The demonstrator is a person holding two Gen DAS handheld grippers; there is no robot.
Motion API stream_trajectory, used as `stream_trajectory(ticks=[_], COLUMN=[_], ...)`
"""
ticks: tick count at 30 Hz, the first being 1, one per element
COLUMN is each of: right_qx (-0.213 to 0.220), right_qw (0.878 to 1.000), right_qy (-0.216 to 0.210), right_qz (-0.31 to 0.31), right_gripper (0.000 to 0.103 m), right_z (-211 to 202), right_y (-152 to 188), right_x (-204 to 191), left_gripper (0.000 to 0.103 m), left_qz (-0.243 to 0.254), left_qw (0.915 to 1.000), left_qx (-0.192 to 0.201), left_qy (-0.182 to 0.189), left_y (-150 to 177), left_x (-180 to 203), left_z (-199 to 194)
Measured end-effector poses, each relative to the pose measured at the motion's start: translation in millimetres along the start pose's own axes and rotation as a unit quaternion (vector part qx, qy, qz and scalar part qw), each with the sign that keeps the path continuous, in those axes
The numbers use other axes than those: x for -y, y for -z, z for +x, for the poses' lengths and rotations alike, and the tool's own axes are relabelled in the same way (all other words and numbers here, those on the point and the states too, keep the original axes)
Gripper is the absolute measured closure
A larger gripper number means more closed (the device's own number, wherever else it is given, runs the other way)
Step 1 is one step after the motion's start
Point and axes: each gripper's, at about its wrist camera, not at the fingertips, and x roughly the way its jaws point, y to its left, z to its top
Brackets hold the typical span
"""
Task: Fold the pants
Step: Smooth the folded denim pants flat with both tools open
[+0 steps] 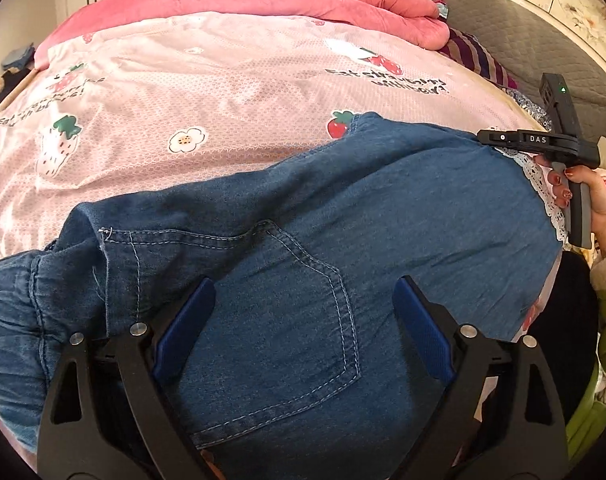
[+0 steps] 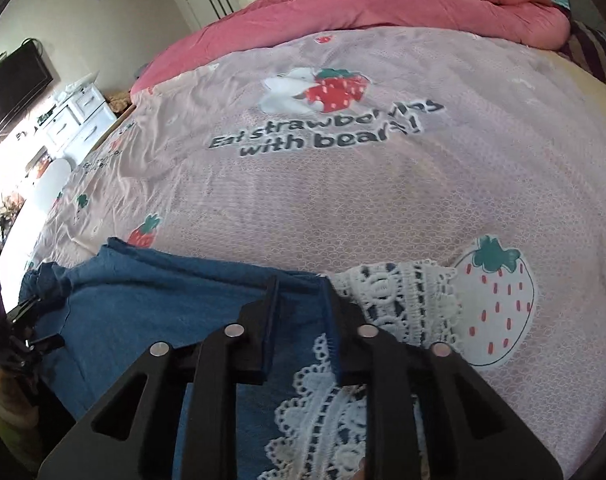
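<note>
The pants are lying flat on the bedsheet. The lace-trimmed hem is being pinched by the right gripper, apparently for folding over. The left gripper, jaws wide, is being held above the back pocket.

Left gripper fingers spread over denim pants.
</note>
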Motion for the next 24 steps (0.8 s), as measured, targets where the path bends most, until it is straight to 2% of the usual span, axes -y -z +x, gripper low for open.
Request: stream_trajectory(ticks=[1,3,6,8,11,13,15,20,22,24], right_qx=[0.009,0.029,0.046,0.053,0.05,0.041,0.021,-0.053,-0.058,-0.038], right_qw=[1.0,0.999,0.998,0.996,0.993,0.991,0.99,0.985,0.985,0.989], right_qy=[-0.005,-0.01,-0.02,-0.023,-0.029,-0.022,-0.008,0.075,0.08,0.054], right_qz=[-0.009,-0.018,-0.049,-0.072,-0.103,-0.122,-0.14,-0.146,-0.141,-0.132], right_gripper=[0.048,0.02,0.018,0.015,0.012,0.012,0.011,0.011,0.011,0.011], right_z=[-7.2,-23.4,-49.0,-61.7,-72.5,-72.5,-66.8,-35.3,-30.5,-43.1], right_y=[1.0,3.2,14.3,24.6,44.8,58.9,74.9,110.3,119.4,121.7], right_x=[-7.2,-19.8,-44.2,-61.0,-85.4,-99.4,-110.9,-110.9,-107.6,-105.1], left_gripper=[0.018,0.017,0.014,0.01,0.01,0.01,0.01,0.01,0.01,0.01], left_qz=[0.001,0.0,0.001,0.002,0.005,0.005,-0.001,0.016,0.023,0.022], left_qw=[1.0,0.9999,0.9995,0.9987,0.9969,0.9954,0.9952,0.9928,0.991,0.9929], left_qx=[0.003,0.013,0.031,0.048,0.061,0.057,0.043,0.015,0.011,0.024], left_qy=[0.001,0.003,0.0,-0.015,-0.05,-0.077,-0.088,-0.117,-0.131,-0.114], left_y=[-0.3,0.6,0.9,2.5,6.7,12.1,18.6,40.6,40.6,36.3], left_x=[0.3,-1.1,-0.5,1.1,0.8,-2.0,-6.1,-3.8,1.0,8.9], left_z=[-1.5,-7.5,-22.6,-37.1,-54.3,-59.1,-57.7,-44.8,-44.7,-54.8])
